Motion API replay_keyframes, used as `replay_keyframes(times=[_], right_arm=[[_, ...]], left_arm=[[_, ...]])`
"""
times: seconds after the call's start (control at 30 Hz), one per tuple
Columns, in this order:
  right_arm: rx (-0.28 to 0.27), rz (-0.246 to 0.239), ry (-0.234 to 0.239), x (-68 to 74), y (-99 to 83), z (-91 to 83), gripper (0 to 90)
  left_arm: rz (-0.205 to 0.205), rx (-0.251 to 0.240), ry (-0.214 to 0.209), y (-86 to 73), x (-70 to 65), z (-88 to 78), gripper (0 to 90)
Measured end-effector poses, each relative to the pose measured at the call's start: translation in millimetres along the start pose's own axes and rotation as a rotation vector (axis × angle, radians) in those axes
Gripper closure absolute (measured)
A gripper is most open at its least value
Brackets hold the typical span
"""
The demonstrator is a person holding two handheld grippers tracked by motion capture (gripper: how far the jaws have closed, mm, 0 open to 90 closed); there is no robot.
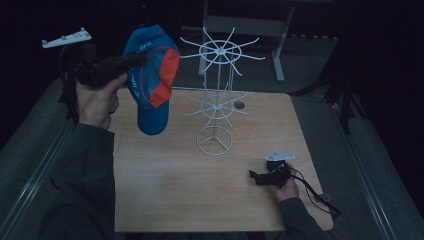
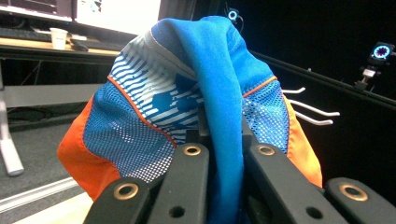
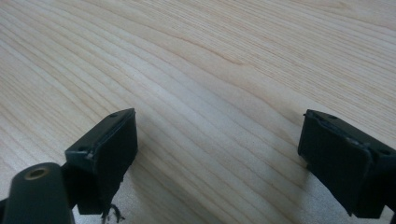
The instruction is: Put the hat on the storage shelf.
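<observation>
A blue and orange cap [image 1: 150,80] is held aloft, clamped in the left gripper [image 1: 136,59], beside a white wire rack [image 1: 218,95]. Soft, light fabric sags below the jaws; the stiffer brim is judged the firmer hold. The right gripper [image 1: 255,176] is rested, jaws apart, on the table [image 1: 165,185].

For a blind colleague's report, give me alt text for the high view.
The left gripper, held high, clamps a blue and orange cap beside a white wire rack on a wooden table. The right gripper rests on the table, jaws open.
</observation>
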State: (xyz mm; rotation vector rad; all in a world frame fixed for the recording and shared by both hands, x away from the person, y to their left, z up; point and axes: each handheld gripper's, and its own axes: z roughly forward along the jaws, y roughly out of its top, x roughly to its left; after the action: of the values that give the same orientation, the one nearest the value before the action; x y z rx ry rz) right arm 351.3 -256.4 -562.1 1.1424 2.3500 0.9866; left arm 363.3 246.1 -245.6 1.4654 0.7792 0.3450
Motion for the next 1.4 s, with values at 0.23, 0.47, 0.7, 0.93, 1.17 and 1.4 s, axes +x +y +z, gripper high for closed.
replay_keyframes(times=[0.23, 0.47, 0.7, 0.93, 1.17, 1.4], right_arm=[[-0.001, 0.001, 0.001, -0.1, 0.1, 0.2, 11.7], [-0.001, 0.0, 0.001, -0.1, 0.1, 0.3, 11.7], [-0.001, 0.0, 0.0, 0.0, 0.1, 0.2, 11.7], [-0.001, 0.001, 0.001, -0.1, 0.1, 0.2, 11.7], [0.0, 0.0, 0.0, -0.1, 0.2, 0.2, 11.7], [0.0, 0.001, 0.0, -0.1, 0.3, 0.3, 11.7]], left_arm=[[0.006, 0.013, -0.033, -1.6, -4.2, 5.1, 89.7], [0.014, 0.024, -0.077, -4.8, -10.2, 6.6, 89.7], [0.037, 0.05, -0.114, -8.7, -17.4, 10.0, 89.6], [0.067, 0.078, -0.139, -12.1, -24.5, 12.6, 89.6], [0.06, 0.115, -0.141, -27.8, -18.0, 12.0, 89.4], [0.06, 0.15, -0.13, -37.8, -14.4, 14.6, 88.1]])
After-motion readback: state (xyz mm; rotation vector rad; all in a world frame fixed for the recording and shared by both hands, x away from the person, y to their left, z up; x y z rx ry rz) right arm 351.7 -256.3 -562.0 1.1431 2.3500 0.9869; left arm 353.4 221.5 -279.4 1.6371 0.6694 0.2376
